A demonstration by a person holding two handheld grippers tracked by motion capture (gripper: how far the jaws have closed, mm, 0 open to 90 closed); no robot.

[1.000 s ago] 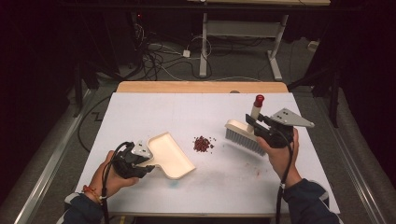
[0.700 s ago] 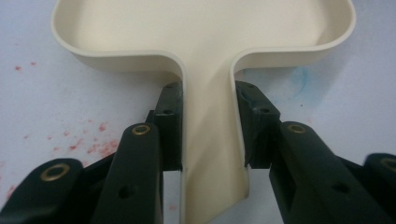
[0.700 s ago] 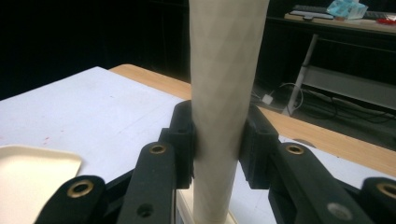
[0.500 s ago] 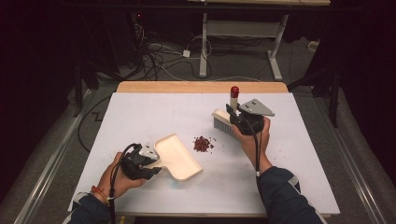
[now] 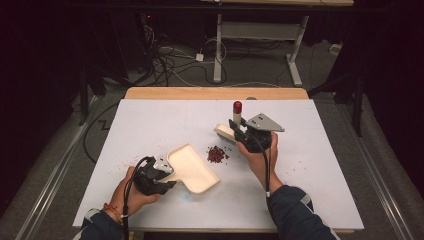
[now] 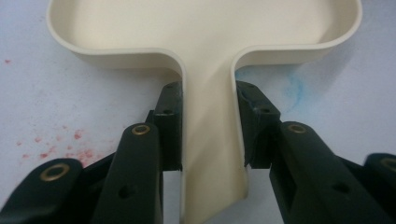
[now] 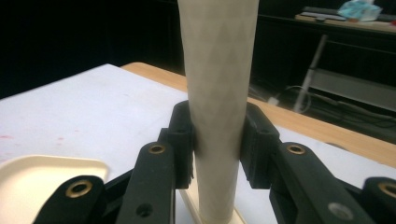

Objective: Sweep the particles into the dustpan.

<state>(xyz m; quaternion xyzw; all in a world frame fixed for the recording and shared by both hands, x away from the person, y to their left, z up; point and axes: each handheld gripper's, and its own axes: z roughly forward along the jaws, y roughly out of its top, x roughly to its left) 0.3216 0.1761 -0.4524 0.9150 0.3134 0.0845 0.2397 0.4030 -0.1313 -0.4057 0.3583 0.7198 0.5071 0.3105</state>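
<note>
Sweep step, setup check. My left gripper (image 5: 159,176) pinches the handle of the cream dustpan (image 5: 192,169); in the left gripper view both pads (image 6: 169,126) press flat on the handle's two sides, pan (image 6: 205,28) lying on the white table (image 5: 320,165). My right gripper (image 5: 245,135) is clamped on the brush (image 5: 229,131) by its handle, which stands upright with its red tip (image 5: 237,106) on top; the right gripper view shows the pale handle (image 7: 219,93) squeezed between the jaws.

The pile of dark red crumbs (image 5: 216,154) sits between the two tools: just right of the pan's open mouth, just near-left of the brush head.

How I would do this well:
- Keep the pan's lip flat on the table and hold it steady; any tilt lets crumbs slide under.
- Set the bristles down on the far-right side of the pile, not on top of it, so nothing scatters.
- Draw the brush in one short, low stroke toward the pan mouth, keeping the head square to it.
- Light pressure; hard flicks would throw crumbs past the rim.

Stray red specks (image 5: 137,161) lie left of the pan; a second pass is probably needed for those.
</note>
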